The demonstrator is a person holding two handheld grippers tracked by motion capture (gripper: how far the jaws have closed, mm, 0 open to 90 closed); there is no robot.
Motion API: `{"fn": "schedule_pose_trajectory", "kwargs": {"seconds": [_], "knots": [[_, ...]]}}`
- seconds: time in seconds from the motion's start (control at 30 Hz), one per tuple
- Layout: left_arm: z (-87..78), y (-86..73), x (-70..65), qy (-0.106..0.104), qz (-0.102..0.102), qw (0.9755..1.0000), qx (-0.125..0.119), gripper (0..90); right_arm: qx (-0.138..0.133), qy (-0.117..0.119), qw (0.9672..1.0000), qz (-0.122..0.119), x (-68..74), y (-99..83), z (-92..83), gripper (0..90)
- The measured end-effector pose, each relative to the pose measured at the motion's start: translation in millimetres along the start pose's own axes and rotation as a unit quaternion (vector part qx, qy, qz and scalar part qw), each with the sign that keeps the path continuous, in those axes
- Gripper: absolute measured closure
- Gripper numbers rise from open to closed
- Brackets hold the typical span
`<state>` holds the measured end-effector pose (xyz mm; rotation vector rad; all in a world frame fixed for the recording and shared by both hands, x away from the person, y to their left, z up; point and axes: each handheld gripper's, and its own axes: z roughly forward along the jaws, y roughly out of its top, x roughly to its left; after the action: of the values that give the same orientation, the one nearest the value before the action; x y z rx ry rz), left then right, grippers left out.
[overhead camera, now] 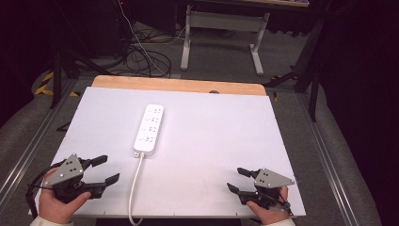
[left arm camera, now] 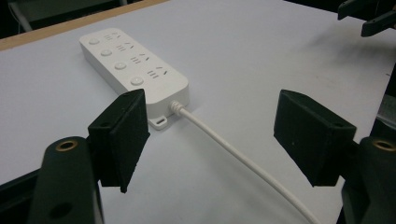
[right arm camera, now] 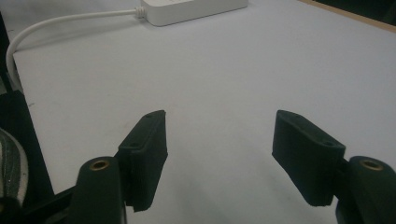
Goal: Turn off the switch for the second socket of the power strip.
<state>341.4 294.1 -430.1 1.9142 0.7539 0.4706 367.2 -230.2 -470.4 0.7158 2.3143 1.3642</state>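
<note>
Two grippers rest at the near edge of the white tabletop (overhead camera: pixel 211 127), one per hand. Left gripper (overhead camera: pixel 109 170) at near-left corner, fingers (left arm camera: pixel 122 135) spread wide, holding nothing. Right gripper (overhead camera: pixel 236 180) at near-right, fingers (right arm camera: pixel 145 154) likewise apart & empty. White power strip (overhead camera: pixel 149 128) lies mid-tabletop, left of centre; its cord (overhead camera: pixel 135 188) runs toward the near edge, probably over it

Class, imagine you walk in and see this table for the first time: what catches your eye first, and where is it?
A white power strip lies left of the middle of the white table, its cord trailing to the near edge. At the near corners, the left gripper and right gripper rest in a person's hands, both with jaws open and empty.
</note>
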Motion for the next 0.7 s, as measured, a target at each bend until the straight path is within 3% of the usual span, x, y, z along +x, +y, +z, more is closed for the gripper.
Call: {"fn": "schedule_pose_trajectory", "kwargs": {"seconds": [0.17, 0.7], "knots": [[3.8, 17.5, 6.1, -0.007, 0.0, 1.0, 0.001, 26.8, 0.003, 0.002, 1.0, 0.001, -0.1, -0.7, 0.7, 36.0], [21.3, 46.7, 19.3, -0.016, 0.002, 0.9999, 0.001, 28.3, 0.0, 0.005, 1.0, 0.003, -0.2, -1.1, 1.1, 35.9]]}}
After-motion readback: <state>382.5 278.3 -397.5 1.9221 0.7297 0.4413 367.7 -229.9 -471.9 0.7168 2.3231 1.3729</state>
